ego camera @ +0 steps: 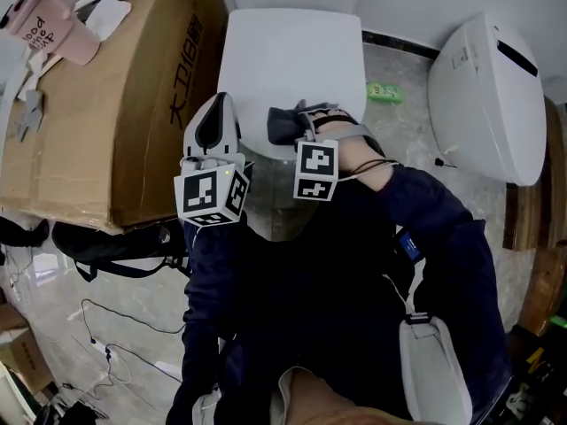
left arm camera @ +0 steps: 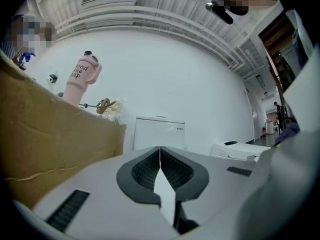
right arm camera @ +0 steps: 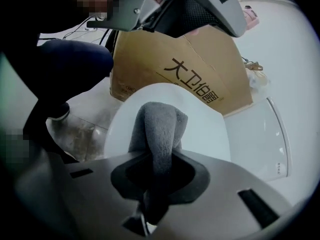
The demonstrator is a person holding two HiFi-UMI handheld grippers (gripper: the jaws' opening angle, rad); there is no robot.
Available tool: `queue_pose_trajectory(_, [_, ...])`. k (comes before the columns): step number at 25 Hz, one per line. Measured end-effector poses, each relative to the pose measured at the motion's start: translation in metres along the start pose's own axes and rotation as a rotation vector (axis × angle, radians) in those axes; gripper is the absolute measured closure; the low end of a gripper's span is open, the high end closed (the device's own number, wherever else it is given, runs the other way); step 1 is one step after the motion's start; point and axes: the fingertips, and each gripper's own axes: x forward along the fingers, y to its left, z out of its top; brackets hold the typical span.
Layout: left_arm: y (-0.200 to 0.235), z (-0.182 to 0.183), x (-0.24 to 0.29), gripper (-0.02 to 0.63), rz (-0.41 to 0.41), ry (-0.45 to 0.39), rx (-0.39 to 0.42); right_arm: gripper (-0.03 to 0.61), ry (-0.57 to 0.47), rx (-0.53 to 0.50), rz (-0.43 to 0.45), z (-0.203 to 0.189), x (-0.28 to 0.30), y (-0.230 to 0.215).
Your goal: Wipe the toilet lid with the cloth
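The white toilet lid (ego camera: 292, 69) lies flat below me, between a cardboard box and a second toilet. My right gripper (ego camera: 297, 124) is shut on a grey cloth (ego camera: 283, 127) (right arm camera: 157, 134), which rests on the near edge of the lid (right arm camera: 200, 114). In the right gripper view the cloth sticks out between the jaws and folds down onto the lid. My left gripper (ego camera: 213, 129) hovers at the lid's left near edge, shut with nothing in it; in its own view the left gripper (left arm camera: 160, 156) points level at a white wall and a white cistern (left arm camera: 159, 131).
A big brown cardboard box (ego camera: 115, 96) stands close on the left, with a pink bottle (ego camera: 53, 20) and clutter on top. Another white toilet (ego camera: 492, 87) stands at the right. A green item (ego camera: 384, 92) lies on the marble floor. Cables (ego camera: 106, 343) trail at the lower left.
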Motion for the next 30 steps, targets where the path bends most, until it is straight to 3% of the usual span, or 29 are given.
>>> queue_pose_trajectory(9, [-0.001, 0.005, -0.001, 0.597, -0.006, 0.004, 0.007, 0.512, 0.009, 0.016, 0.132, 0.002, -0.014, 0.026])
queue_pose_trajectory(15, [0.001, 0.002, -0.004, 0.597, -0.001, 0.015, 0.001, 0.511, 0.024, 0.095, 0.293, 0.002, -0.015, 0.026])
queue_pose_trajectory(17, [0.001, 0.004, -0.005, 0.597, 0.002, 0.013, 0.004, 0.511, 0.004, 0.13, 0.305, 0.002, -0.016, 0.013])
queue_pose_trajectory(24, [0.006, 0.006, -0.015, 0.597, 0.034, 0.015, 0.01, 0.511, -0.06, 0.188, 0.0, 0.003, 0.007, -0.119])
queue_pose_trajectory(30, [0.01, -0.002, -0.023, 0.597, 0.081, 0.032, 0.0, 0.511, -0.032, 0.055, -0.341, 0.0, 0.058, -0.235])
